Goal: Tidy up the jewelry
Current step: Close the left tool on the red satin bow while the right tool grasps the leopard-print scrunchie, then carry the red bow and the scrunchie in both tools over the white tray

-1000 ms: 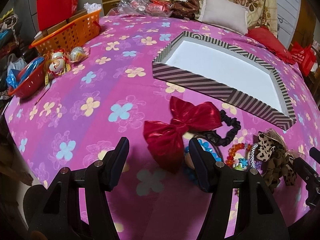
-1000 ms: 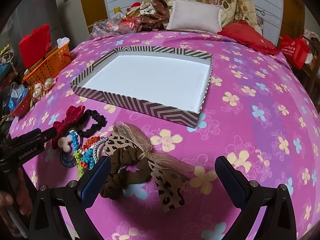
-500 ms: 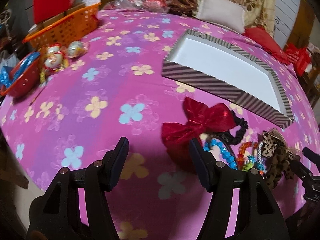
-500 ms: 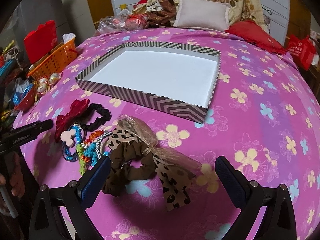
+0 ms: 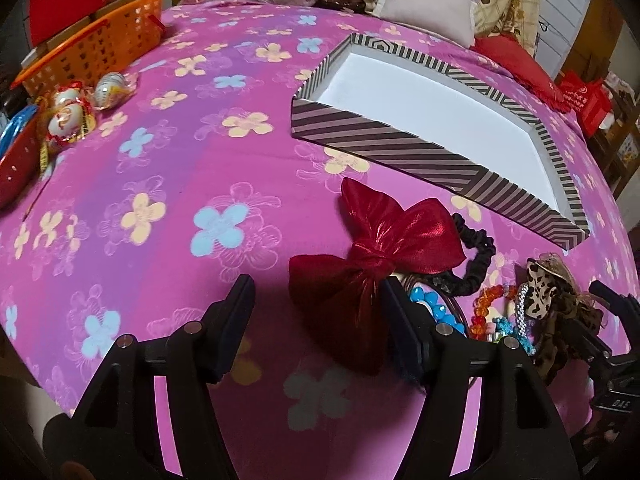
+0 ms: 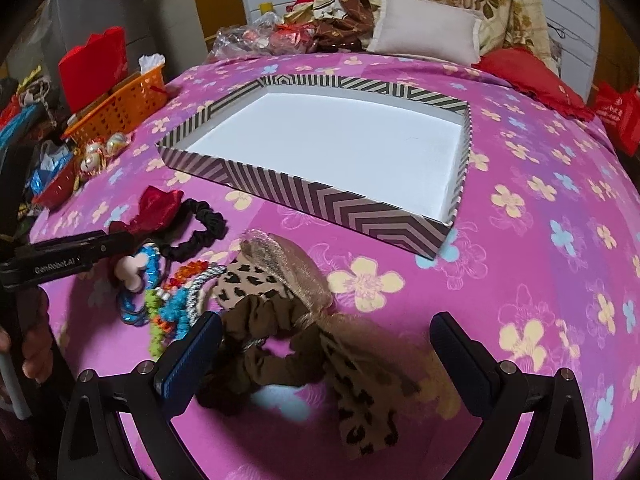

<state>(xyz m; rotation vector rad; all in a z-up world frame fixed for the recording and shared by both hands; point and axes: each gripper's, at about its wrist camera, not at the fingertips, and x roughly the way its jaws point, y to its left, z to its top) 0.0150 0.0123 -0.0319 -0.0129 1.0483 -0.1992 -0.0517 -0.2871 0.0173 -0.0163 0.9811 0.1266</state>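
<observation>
A pile of hair accessories lies on the pink flowered bedspread in front of an empty striped box (image 5: pixel 400 148) (image 6: pixel 320 196). My left gripper (image 5: pixel 316 300) hovers over the red bow (image 5: pixel 380 248). Its jaws are opening; the bow's lower lobe lies between them, not pressed. Beside the bow are a black scrunchie (image 5: pixel 476 256), blue beads (image 5: pixel 430 304) and orange beads (image 5: pixel 486 308). My right gripper (image 6: pixel 326 332) is open around the leopard bow (image 6: pixel 280 276) and brown scrunchie (image 6: pixel 272 356), gripping neither.
An orange basket (image 5: pixel 92 52), a red bowl (image 5: pixel 16 160) and wrapped ornaments (image 5: pixel 68 112) sit at the far left. A pillow (image 6: pixel 424 28), a red cushion (image 6: pixel 532 76) and clutter line the back. The bed's near edge drops off just below both grippers.
Both grippers have come lower and closer to the pile. The red bow now sits more between the left fingers, and the brown scrunchie is nearer the right fingers. Nothing has been picked up.
</observation>
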